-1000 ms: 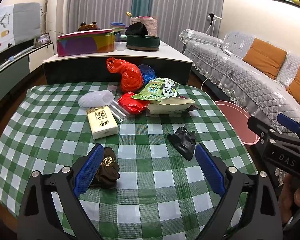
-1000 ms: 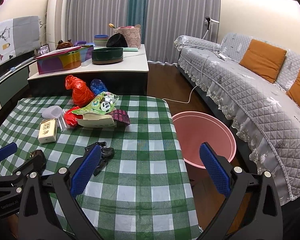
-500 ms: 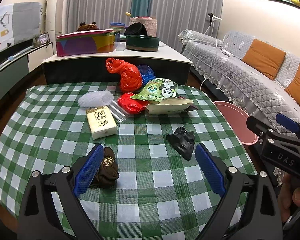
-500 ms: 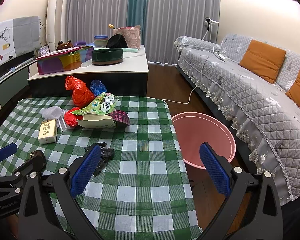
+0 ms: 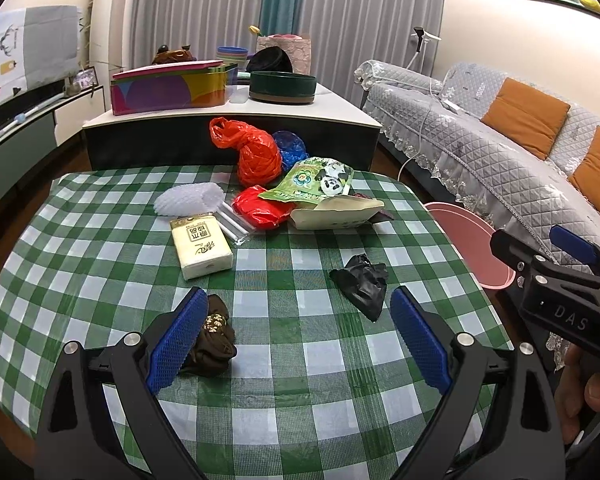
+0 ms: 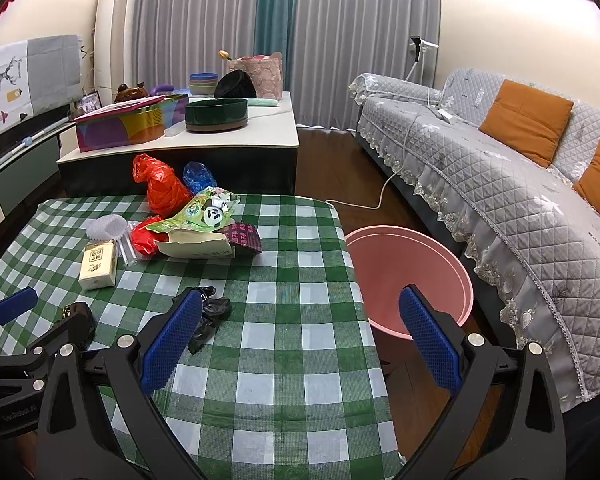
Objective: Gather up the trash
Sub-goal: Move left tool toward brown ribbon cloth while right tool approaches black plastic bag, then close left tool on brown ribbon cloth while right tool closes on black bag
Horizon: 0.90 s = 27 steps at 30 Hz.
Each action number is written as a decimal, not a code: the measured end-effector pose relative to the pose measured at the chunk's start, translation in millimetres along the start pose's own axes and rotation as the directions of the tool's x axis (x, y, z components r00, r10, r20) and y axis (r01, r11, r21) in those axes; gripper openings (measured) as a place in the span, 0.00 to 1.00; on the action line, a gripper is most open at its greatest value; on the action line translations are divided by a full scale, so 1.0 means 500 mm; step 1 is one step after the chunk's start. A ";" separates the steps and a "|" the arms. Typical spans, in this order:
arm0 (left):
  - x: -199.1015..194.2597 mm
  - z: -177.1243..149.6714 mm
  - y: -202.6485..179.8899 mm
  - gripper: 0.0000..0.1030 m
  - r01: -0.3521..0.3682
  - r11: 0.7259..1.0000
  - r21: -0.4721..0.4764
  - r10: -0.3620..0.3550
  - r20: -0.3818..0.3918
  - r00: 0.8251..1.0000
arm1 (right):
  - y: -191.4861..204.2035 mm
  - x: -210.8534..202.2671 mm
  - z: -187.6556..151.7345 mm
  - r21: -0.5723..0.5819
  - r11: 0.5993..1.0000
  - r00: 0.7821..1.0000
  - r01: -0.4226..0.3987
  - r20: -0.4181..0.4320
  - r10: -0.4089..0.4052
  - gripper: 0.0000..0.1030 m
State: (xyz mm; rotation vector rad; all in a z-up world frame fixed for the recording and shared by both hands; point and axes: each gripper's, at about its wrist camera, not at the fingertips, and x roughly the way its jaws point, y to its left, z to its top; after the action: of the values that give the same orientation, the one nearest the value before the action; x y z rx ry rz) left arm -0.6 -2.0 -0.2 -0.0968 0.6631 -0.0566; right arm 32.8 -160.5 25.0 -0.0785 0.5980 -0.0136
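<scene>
Trash lies on the green checked table [image 5: 300,376]: a brown crumpled wrapper [image 5: 214,336], a black crumpled bag [image 5: 362,282], a tissue pack [image 5: 202,246], a red bag [image 5: 258,156], a panda snack packet [image 5: 320,180] and a paper box [image 5: 336,212]. A pink bin [image 6: 412,276] stands on the floor right of the table. My left gripper [image 5: 296,340] is open and empty above the near table, its left pad beside the brown wrapper. My right gripper [image 6: 300,340] is open and empty over the table's right edge, its left pad by the black bag [image 6: 210,314].
A low cabinet [image 5: 228,120] with a colourful tin and a dark round box stands behind the table. A grey quilted sofa [image 6: 500,184] with orange cushions runs along the right. A white cable [image 6: 376,196] lies on the wooden floor near the bin.
Both grippers have barely moved; the left view has shifted very slightly. Nothing was taken hold of or let go.
</scene>
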 end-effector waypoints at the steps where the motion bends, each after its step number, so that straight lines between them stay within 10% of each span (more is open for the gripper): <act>1: 0.000 0.001 0.000 0.87 0.000 1.000 -0.001 0.000 0.000 1.000 | 0.000 0.000 0.000 0.000 1.000 1.000 0.000 -0.001 0.000 0.94; 27: 0.037 -0.025 0.152 0.82 -0.115 0.982 -0.149 0.105 -0.070 0.992 | 0.113 0.125 -0.006 -0.015 0.987 0.981 -0.163 -0.109 0.160 0.81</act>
State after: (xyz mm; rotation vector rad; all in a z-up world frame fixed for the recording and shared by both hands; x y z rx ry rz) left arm 8.0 71.3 -29.6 -0.2069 0.7333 0.0985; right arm 82.4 -106.6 -16.9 -0.0528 0.7108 0.1480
